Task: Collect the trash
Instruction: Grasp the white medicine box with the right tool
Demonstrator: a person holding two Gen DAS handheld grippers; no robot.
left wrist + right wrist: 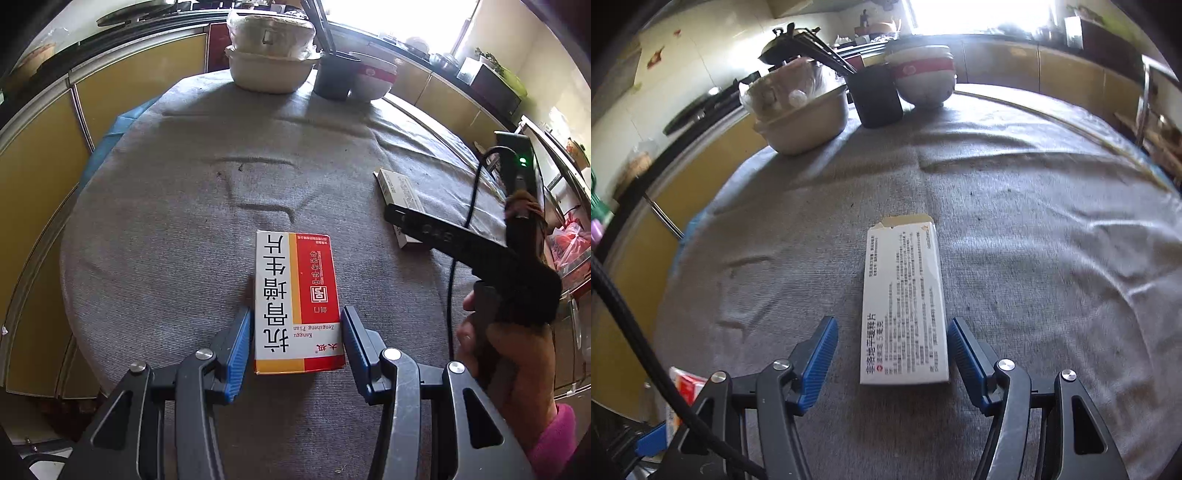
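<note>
Right now two flat paper boxes lie on a round table covered with a gray cloth point(184, 258).

One is the red and white box point(297, 301). Its top is white on one side with big black writing, and red on the other side with small writing. A yellow strip runs between the two colors, and the near end has a yellow and red band. It lies flat, and its near end sits between the blue pads of the left gripper point(295, 343). The pads press on its two long sides, so this gripper pinches the box.

The other is the white box point(905, 306). It is long and thin, with many rows of tiny gray print and a line of bigger blue letters along one edge. Its far end is torn open and a pale flap sticks up. Its near end lies between the blue pads of the right gripper point(892, 347). These pads stand apart from the box, with gray cloth showing on both sides, so this gripper is spread.

At the far edge of the table stand a cream pot point(271, 62), a dark cup point(332, 79) and a red and white bowl point(373, 77).
</note>
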